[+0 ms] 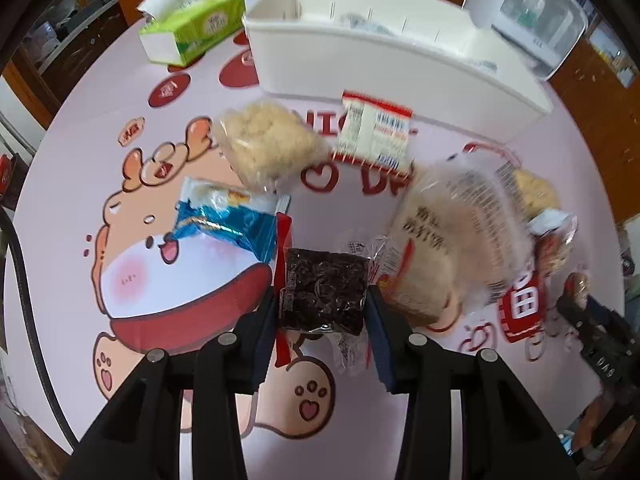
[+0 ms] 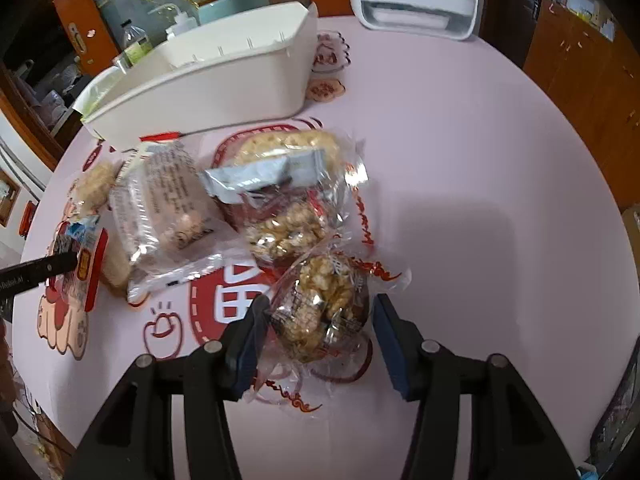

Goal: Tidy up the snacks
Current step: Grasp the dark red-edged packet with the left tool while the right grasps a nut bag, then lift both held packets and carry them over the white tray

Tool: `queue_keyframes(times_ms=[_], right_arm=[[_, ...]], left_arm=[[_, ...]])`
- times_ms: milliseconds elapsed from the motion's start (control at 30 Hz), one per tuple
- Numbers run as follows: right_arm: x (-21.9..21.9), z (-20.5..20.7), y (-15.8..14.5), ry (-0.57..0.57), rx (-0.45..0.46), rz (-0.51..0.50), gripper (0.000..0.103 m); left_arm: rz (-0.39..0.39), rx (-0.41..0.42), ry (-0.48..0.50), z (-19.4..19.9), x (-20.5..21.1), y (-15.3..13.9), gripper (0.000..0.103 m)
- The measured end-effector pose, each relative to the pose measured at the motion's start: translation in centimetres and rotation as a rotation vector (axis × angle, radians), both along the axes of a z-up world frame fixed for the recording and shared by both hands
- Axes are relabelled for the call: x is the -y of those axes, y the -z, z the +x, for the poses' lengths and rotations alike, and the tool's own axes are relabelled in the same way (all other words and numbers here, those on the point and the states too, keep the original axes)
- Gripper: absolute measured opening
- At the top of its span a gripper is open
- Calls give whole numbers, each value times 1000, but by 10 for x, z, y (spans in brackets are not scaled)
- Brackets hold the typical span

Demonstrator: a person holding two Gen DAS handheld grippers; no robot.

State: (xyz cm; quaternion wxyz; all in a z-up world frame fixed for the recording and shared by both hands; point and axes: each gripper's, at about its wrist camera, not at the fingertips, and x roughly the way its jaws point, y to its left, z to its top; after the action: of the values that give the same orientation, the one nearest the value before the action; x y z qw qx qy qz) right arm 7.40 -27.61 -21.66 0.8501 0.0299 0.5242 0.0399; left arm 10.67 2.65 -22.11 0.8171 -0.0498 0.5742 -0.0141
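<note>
On the table [image 1: 60,184] most snacks lie loose; the bin [image 1: 400,76] looks nearly empty. Left gripper [image 1: 322,308] squeezes a dark bar [image 1: 324,288]. Right gripper [image 2: 318,320] sits half open around a popcorn pack [image 2: 320,304], one finger touching it.

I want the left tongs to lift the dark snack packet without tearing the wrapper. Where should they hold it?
Grip the dark snack packet across its solid block, coming from above, as the left tongs do now, with pads on its two straight sides. The block is flat-sided and firm-looking; the clear wrapper tail below it would likely slip.
</note>
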Motion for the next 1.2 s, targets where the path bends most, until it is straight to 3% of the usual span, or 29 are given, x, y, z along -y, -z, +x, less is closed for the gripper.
queue_keyframes(times_ms=[333,500,733,967,1200], right_arm=[[-18,-2,-63,-44,141,36,53],[-31,21,-109,-69,262,66,53],[-49,60,-174,-65,428,95,53],[-60,106,-207,-26,519,106,53],[-73,152,-206,9,512,102,53]], left_arm=[[-65,203,55,-1,11,-100,40],[-73,338,107,11,29,-163,40],[-47,461,135,34,41,-217,41],[-21,500,106,74,39,-231,41],[2,493,51,130,35,-211,41]])
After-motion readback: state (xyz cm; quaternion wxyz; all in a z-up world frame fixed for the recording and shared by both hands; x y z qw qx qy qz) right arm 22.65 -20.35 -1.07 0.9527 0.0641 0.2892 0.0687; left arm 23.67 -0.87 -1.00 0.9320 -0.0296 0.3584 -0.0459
